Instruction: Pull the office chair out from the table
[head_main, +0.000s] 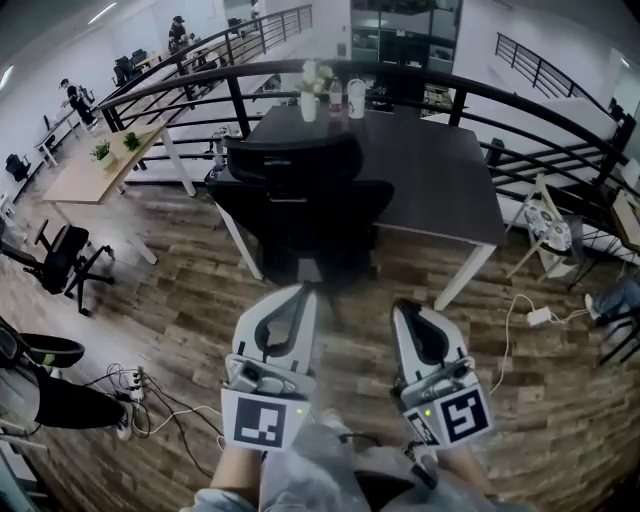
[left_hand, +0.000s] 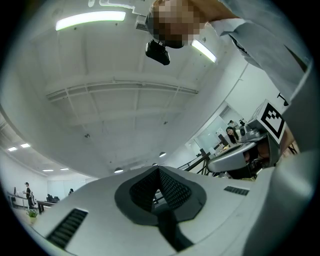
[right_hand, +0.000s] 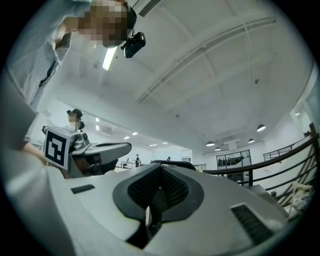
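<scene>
In the head view the chair (head_main: 300, 200) stands in the upper middle of the frame, pushed in against the near edge of the dark bench (head_main: 440, 170), with its back toward the camera. The left gripper (head_main: 300, 292) and the right gripper (head_main: 405, 308) are in the lower middle, side by side, pointing at the chair but apart from it. In the left gripper view the fingers (left_hand: 175, 191) are clenched together with nothing between them, and mostly the ceiling shows behind. In the right gripper view the fingers (right_hand: 172, 187) are also clenched and empty. I judge that this is the approach step, and the chair is not yet taken. The next move probably calls for releasing the fingers, reaching the chair back, grasping it, then pulling toward the lower edge.
</scene>
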